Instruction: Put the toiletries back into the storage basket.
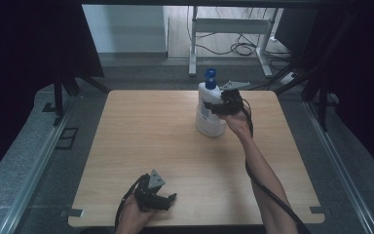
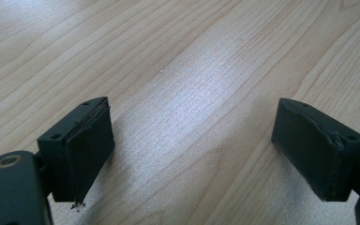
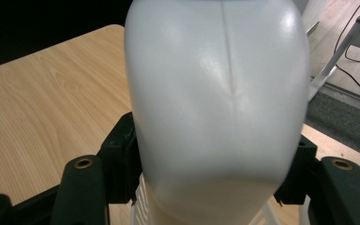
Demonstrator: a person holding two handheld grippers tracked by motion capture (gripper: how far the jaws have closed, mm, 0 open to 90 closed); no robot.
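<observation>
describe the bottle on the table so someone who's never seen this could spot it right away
Start at the light wooden table and look to its far right part. A white bottle with a blue pump top stands upright there, clamped at its body by the right tool. It is the one white thing on the wood; the left tool sits open at the near edge.

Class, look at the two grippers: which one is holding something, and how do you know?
The right gripper, its jaws closed on the white pump bottle. The left gripper rests open near the table's front edge.
</observation>
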